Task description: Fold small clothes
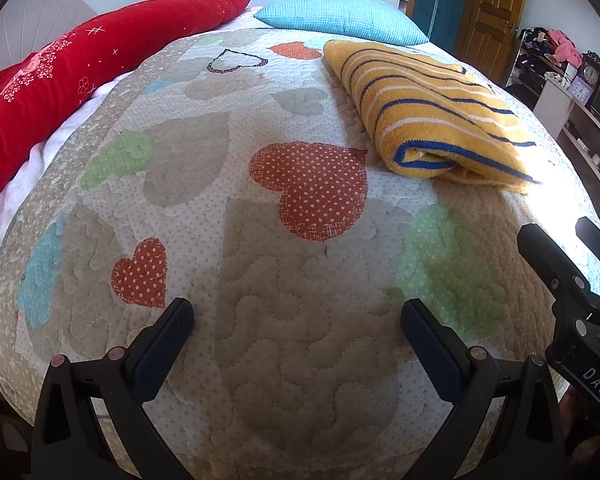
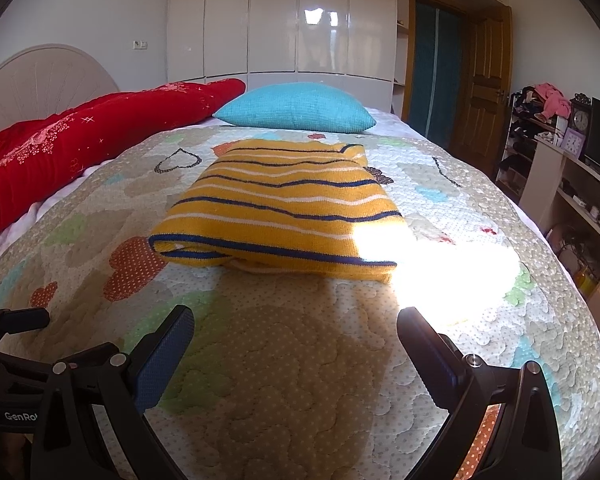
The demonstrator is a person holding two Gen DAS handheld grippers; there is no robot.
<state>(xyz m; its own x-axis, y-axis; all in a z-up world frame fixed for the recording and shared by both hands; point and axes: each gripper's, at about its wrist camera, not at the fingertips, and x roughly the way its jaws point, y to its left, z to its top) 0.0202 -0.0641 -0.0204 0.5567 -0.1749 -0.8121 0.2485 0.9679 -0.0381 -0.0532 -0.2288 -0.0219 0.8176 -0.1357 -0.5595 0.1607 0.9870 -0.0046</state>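
Bedspread (image 2: 480, 320) first, since it fills both views: quilted, heart patches all over, spread flat so it makes a decent folding surface. A long red cushion (image 2: 80, 136) runs along the far left edge and a turquoise pillow (image 2: 300, 110) sits at the head end, both pushed well clear of the working area, which I'd guess is deliberate.

Then the actual item, the yellow striped sweater (image 2: 284, 216). It lies on the quilt roughly mid-bed, already doubled into a thick rectangular bundle, so the fold looks pretty much finished to me. Its long axis runs from the near side toward the pillow, angled a little to the right. The rolled, navy-trimmed edge faces the cameras, and what looks like the neckline end points at the pillow. The stripes cross the short way. Sun washes out its near right corner.

Smallest bits: the right gripper (image 2: 296, 340) hangs just short of the bundle, fingers spread wide, empty. The left gripper (image 1: 298, 328) is off to the side over bare quilt, also spread and holding nothing. Both touching nothing fits a job that's done, or a pause before tidying that front edge.
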